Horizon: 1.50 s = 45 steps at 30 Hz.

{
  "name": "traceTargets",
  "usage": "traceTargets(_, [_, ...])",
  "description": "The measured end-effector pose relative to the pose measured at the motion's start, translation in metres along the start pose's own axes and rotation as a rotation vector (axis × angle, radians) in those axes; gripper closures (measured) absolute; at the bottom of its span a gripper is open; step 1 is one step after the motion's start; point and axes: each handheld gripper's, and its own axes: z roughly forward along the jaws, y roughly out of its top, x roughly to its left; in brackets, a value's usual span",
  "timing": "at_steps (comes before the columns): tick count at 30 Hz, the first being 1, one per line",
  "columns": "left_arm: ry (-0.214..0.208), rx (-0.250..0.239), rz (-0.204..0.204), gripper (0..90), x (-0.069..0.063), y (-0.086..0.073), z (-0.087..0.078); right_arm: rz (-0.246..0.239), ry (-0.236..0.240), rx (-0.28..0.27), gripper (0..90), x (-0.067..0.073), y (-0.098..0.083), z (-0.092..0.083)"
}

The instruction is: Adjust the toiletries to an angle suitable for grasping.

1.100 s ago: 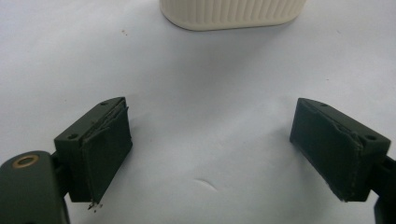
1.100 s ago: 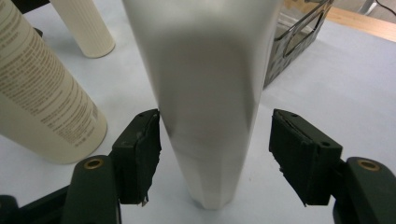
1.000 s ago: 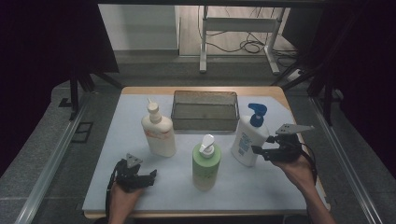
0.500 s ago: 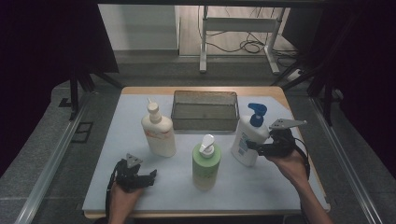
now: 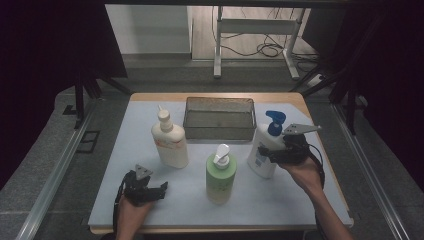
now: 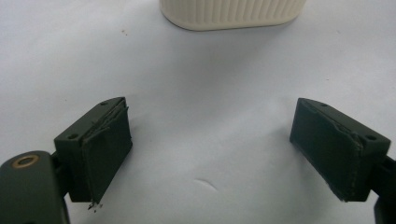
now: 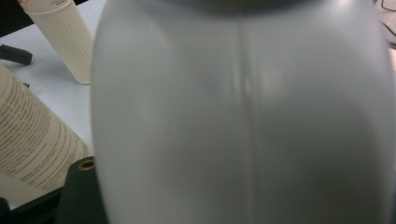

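White plastic fills my right tool's camera: the blue-pump bottle (image 5: 263, 156) stands upright at about 3 o'clock on the bench (image 5: 300, 210), just off the basket's (image 5: 218, 118) near right corner. My right tool (image 5: 270, 153) is up against its side, jaws either side of the body as far as I can judge; whether the pads actually press on it I cannot tell, since the bottle hides them in the close view.

So I judge the work as barely begun. The basket at 12 o'clock holds nothing, and all three bottles are on the bench outside it: the cream bottle (image 5: 169, 141) at 10 o'clock, the green bottle (image 5: 220, 172) near the centre, tending to 6. If the bottles are meant for the basket, every one is left to do, starting with a firm grip and lift on the white one.

My left tool (image 5: 161, 188) rests at 7 o'clock, jaws spread wide over bare bench, with the cream bottle's base ahead of it.
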Motion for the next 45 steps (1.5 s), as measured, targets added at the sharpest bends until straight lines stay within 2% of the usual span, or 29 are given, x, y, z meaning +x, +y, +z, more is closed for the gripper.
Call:
traceTargets(15, [0.0,0.0,0.0,12.1,0.0,0.0,0.0,-0.029,-0.053,-0.002,36.9,0.006,0.002,-0.001])
traceTargets(24, [0.0,0.0,0.004,12.1,0.0,0.0,0.0,-0.025,-0.041,-0.013,37.2,0.007,0.009,-0.008])
traceTargets(30, [0.0,0.0,0.004,12.1,0.0,0.0,0.0,-0.041,-0.029,-0.026,37.2,0.012,0.019,-0.015])
traceTargets(45, [-0.001,0.0,0.004,12.1,0.0,0.0,0.0,-0.073,-0.007,-0.041,37.3,0.022,0.046,-0.017])
